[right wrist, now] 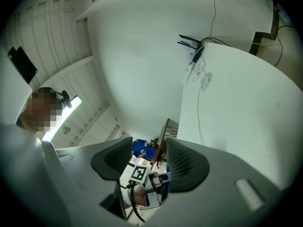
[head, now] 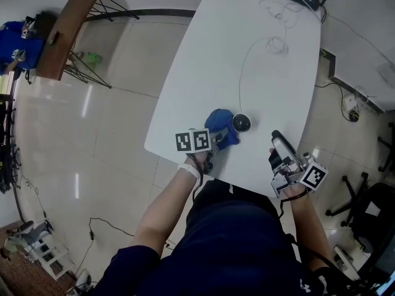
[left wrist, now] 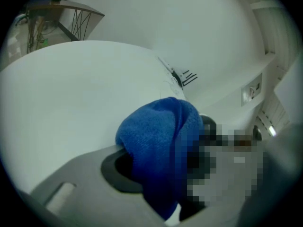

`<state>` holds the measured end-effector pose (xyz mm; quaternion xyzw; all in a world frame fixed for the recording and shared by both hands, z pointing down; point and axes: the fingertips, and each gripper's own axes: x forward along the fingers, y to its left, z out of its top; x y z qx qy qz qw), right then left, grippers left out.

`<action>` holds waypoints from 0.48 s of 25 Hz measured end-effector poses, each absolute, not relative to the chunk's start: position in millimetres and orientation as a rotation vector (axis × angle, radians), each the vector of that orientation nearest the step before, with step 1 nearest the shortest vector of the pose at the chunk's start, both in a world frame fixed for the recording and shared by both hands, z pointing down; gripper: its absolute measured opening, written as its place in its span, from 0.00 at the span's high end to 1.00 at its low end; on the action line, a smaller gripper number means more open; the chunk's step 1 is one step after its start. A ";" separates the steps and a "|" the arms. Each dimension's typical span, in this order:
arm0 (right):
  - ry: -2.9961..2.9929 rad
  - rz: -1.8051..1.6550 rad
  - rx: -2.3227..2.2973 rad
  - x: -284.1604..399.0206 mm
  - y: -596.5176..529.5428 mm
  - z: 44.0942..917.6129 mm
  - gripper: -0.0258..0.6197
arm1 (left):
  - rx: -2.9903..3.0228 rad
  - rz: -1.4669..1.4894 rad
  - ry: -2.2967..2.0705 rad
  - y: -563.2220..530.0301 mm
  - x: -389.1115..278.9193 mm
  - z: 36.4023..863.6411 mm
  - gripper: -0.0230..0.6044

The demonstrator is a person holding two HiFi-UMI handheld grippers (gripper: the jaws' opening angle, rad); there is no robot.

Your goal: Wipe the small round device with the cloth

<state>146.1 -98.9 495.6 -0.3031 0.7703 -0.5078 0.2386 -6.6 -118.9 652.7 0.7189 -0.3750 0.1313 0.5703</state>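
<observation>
Because the white, smooth-topped table [head: 278, 97] is bare around the work, nothing on it would stop a light object from sliding, and that is the main worry. The bunched blue terry cloth [head: 221, 127] sits near the table's front edge. The left gripper [head: 213, 142] has its fingers pinched on a thick fold of it. The wad bulges forward of the jaws and lies just beside the target, touching it or nearly so (the left gripper view is patched over at that spot, so I cannot tell which). The right gripper [head: 279, 145] hovers off to the right by the same front edge, apart from the work, with its fingers spread and nothing between them. The small round black device with a pale centre [head: 241, 123] rests on the table just right of the cloth, and neither gripper holds it. Its thin white cable [head: 240, 82] runs away across the table to a loose coil.

As I judge it, a sideways wipe could shove the device along instead of cleaning it, since nothing braces it. A hard push could carry it toward the front edge or tug the cable. If the left gripper tilts too steeply, its hard jaw tips rather than the cloth could strike the device. A trailing fold could also snag the cable.
</observation>
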 end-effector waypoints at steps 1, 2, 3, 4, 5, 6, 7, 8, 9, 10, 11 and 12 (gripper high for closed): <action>2.109 -1.390 -0.833 146.4 -98.1 495.3 0.60 | 1.682 0.321 -0.887 -120.6 -5.9 653.9 0.66; 2.104 -1.391 -0.824 145.6 -96.3 494.1 0.60 | 1.680 0.324 -0.893 -122.0 -5.6 653.7 0.66; 2.100 -1.391 -0.809 144.4 -93.7 492.9 0.60 | 1.678 0.316 -0.898 -122.9 -5.8 652.4 0.66; 2.104 -1.386 -0.802 144.0 -90.9 492.5 0.61 | 1.678 0.299 -0.904 -123.0 -7.0 649.8 0.66; 2.117 -1.377 -0.807 144.4 -88.5 493.2 0.61 | 1.679 0.275 -0.913 -122.6 -9.4 646.1 0.66; 2.131 -1.372 -0.822 144.8 -86.3 494.5 0.61 | 1.682 0.250 -0.926 -121.6 -13.1 641.2 0.66; 2.141 -1.372 -0.834 144.2 -84.1 495.4 0.61 | 1.689 0.230 -0.943 -120.1 -17.8 635.2 0.66; 2.144 -1.375 -0.834 142.4 -81.6 495.2 0.62 | 1.703 0.215 -0.962 -118.1 -22.7 627.7 0.66; 2.141 -1.381 -0.822 139.8 -78.9 494.4 0.62 | 1.728 0.207 -0.980 -115.9 -27.1 618.7 0.66; 2.137 -1.388 -0.810 137.2 -76.1 493.8 0.62 | 1.765 0.207 -0.999 -114.1 -30.4 608.0 0.66; 2.138 -1.392 -0.808 135.8 -73.9 494.2 0.62 | 1.815 0.219 -1.019 -113.0 -32.5 596.1 0.66; 2.141 -1.393 -0.812 135.5 -72.5 495.3 0.63 | 1.876 0.245 -1.041 -112.9 -33.3 583.4 0.66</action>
